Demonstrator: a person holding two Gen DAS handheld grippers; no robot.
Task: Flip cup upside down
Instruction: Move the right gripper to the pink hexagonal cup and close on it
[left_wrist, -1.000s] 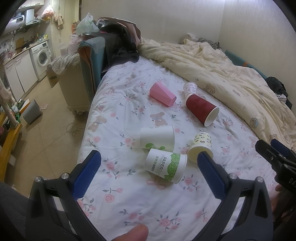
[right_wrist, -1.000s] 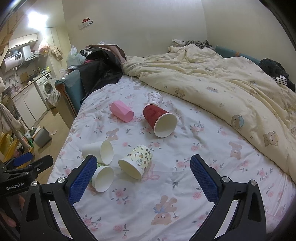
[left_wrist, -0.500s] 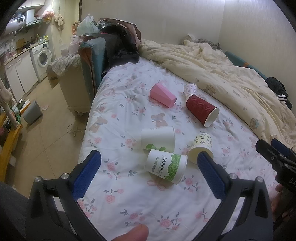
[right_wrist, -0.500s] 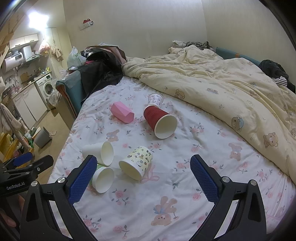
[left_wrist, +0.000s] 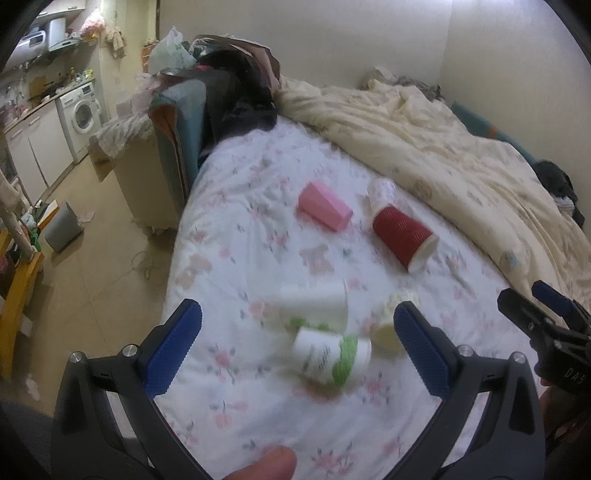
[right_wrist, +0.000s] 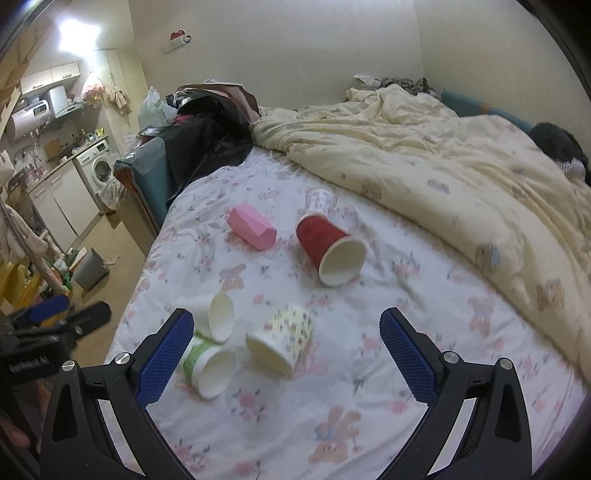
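1. Cups lie scattered on their sides on the bedsheet (right_wrist: 388, 369) ahead of both my grippers; none stands upright, and the task does not say which one to flip.
2. Left gripper (left_wrist: 297, 343) is spread wide and holds nothing. Framed between its blue pads (left_wrist: 173, 350) lies the green-printed cup (left_wrist: 330, 356), the nearest one to it, long axis running across my view, mouth toward my right.
3. Just behind it rests the white cup (left_wrist: 314, 304), also crosswise. Whether the two touch I cannot tell; this view is smeared with motion blur.
4. Right gripper (right_wrist: 286, 360) is likewise spread wide and empty. The patterned cup (right_wrist: 282, 341) sits between its fingers, mouth turned toward me and a little left, so its axis points roughly along my approach.
5. From the left wrist view that patterned cup is partly hidden behind my right-side pad.
6. My judgement: the left hand is better placed for the green-printed cup, since the jaws already straddle its short width; the right hand suits the patterned one after a wrist turn.
7. Farther out lie the red cup (right_wrist: 327, 251), the pink cup (right_wrist: 253, 227), and a small printed cup (right_wrist: 320, 199) near the quilt (right_wrist: 443, 166), all well apart from both grippers.
8. A fingertip (left_wrist: 262, 463) intrudes at the bottom edge of the left view.
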